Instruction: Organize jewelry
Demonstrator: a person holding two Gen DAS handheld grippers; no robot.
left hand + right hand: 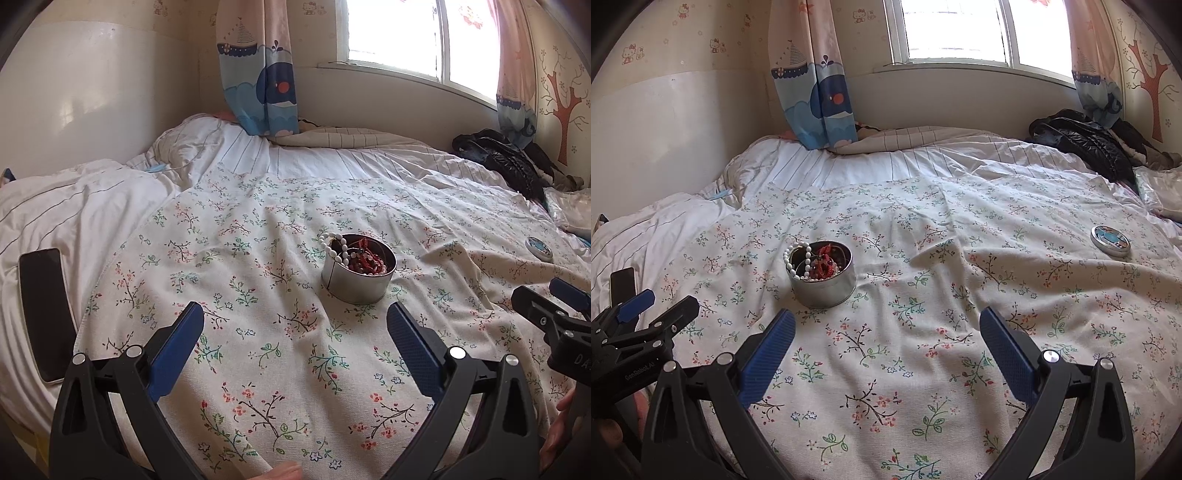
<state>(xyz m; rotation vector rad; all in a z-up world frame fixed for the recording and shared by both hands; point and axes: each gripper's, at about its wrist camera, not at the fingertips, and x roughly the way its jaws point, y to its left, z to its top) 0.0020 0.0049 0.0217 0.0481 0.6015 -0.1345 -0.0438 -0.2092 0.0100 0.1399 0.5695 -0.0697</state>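
While both grippers hover low over the floral bedspread [258,369] with their jaws spread and nothing between them, the round metal tin [356,282] holding the jewelry sits upright just above centre in the left wrist view, ahead of the left gripper [295,325] and slightly toward its right finger. A white bead strand [334,245] drapes over the tin's upper-left rim beside red beads [825,264], though the tangle inside is hard to sort out. From the right gripper [886,328] the tin lies up and to the left, so the left one seems nearer; the lid [1110,240] rests well apart at right.

1. We see a tin [358,275] on the cloth [258,295], jewelry [364,258] inside it.
2. Beads [334,245] hang over its left rim.
3. A lid [1110,240] lies well right.
4. A phone [44,314] lies far left.
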